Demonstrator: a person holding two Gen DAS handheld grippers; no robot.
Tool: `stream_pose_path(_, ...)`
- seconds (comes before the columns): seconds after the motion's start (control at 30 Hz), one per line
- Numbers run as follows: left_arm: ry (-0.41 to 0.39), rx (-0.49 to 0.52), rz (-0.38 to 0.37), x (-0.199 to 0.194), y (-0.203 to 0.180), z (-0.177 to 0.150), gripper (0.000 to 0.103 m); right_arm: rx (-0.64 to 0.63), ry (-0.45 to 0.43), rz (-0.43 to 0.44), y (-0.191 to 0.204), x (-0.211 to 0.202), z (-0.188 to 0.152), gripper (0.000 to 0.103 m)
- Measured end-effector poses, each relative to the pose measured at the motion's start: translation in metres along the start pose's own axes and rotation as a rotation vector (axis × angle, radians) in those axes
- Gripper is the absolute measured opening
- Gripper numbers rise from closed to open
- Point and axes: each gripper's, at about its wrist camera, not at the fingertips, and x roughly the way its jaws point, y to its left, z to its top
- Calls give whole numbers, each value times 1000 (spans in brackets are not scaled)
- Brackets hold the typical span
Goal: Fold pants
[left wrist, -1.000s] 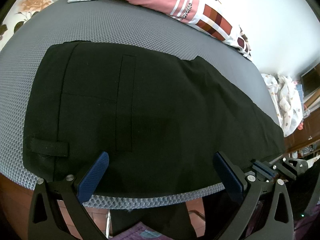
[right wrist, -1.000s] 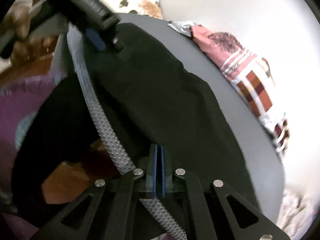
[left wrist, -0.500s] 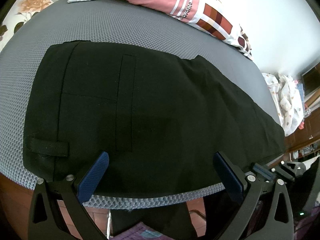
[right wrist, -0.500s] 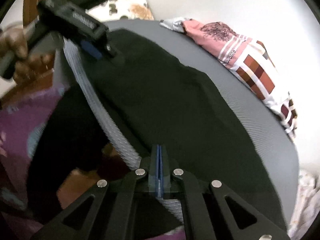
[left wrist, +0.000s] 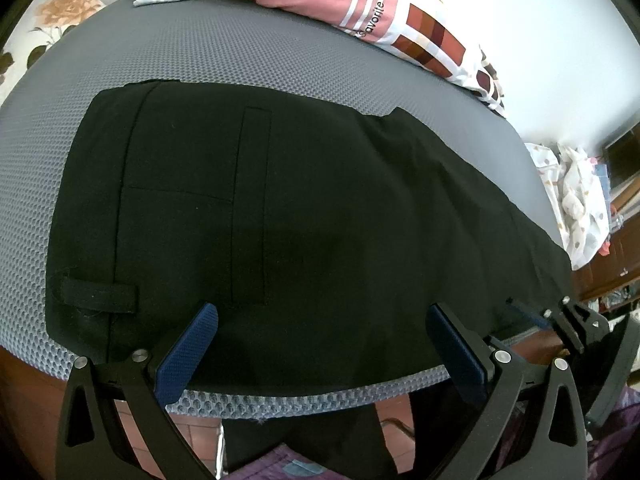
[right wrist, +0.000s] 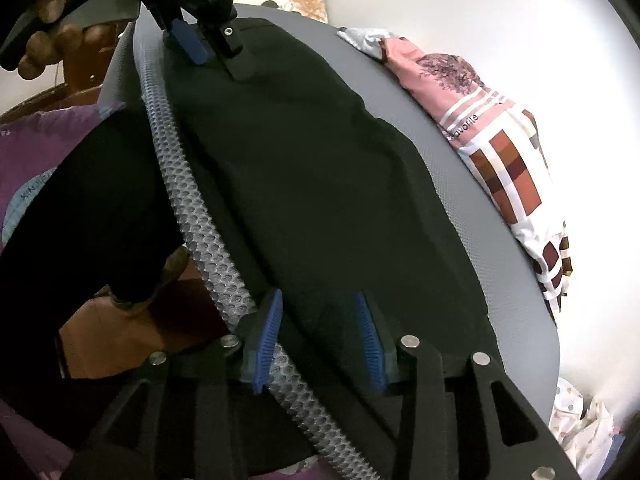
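Black pants [left wrist: 288,216] lie flat on the grey mesh mattress [left wrist: 224,52], waistband with a belt loop at the left, legs running off to the right. They also show in the right wrist view [right wrist: 320,208]. My left gripper [left wrist: 320,320] is open, its blue pads over the pants' near edge by the waist. My right gripper [right wrist: 318,312] is open, its pads just over the pants' near edge at the leg end. The left gripper [right wrist: 200,36] shows at the far end of the right wrist view, and the right gripper [left wrist: 560,320] shows at the right of the left wrist view.
A pink and brown patterned cloth [left wrist: 360,4] lies along the mattress's far edge by the white wall. A white spotted cloth [left wrist: 576,200] sits beyond the right end. A flowered pillow [left wrist: 60,12] is at the far left. Brown floor shows below the near edge.
My right gripper was shut on the pants' leg edge; its jaws have opened and let go. The left gripper stays open in place.
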Motion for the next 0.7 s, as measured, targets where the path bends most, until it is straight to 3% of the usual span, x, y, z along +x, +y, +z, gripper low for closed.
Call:
stream_pose_path(0.07,1,1,0,0,0,0,103,142,26,136,-21,1,2,14)
stream_pose_path(0.13,-2,-5,-7,0,1,0,103,398,13,322,-61,-8,-2,19)
stream_pose_path(0.17,-2,-12,-13,0,2,1,103,542,3,436,-83,-11,-9,33)
stream_pose_path(0.2,-1,-20,-19,1,3,2,103,711,3,590,-106,-11,-22,57)
stream_pose_path(0.23,1,-30,-30,1,4,2,103,904,-2,740,-128,-9,-43,66)
stream_pose_path(0.27,2,-37,-40,1,5,3,103,1099,-12,844,-146,-5,-70,69)
stream_pose_path(0.33,2,-49,-61,0,5,2,103,1372,-22,951,-162,2,-114,69)
stream_pose_path(0.4,2,-55,-73,-1,4,2,103,1632,-55,973,-166,4,-163,69)
stream_pose_path(0.43,3,-57,-77,-2,3,2,103,1710,-55,938,-164,3,-182,69)
stream_pose_path(0.5,7,-55,-80,-2,1,2,103,1771,-37,869,-155,0,-200,69)
stream_pose_path(0.7,12,-34,-81,-3,-6,0,103,1834,-99,861,-139,1,-206,69)
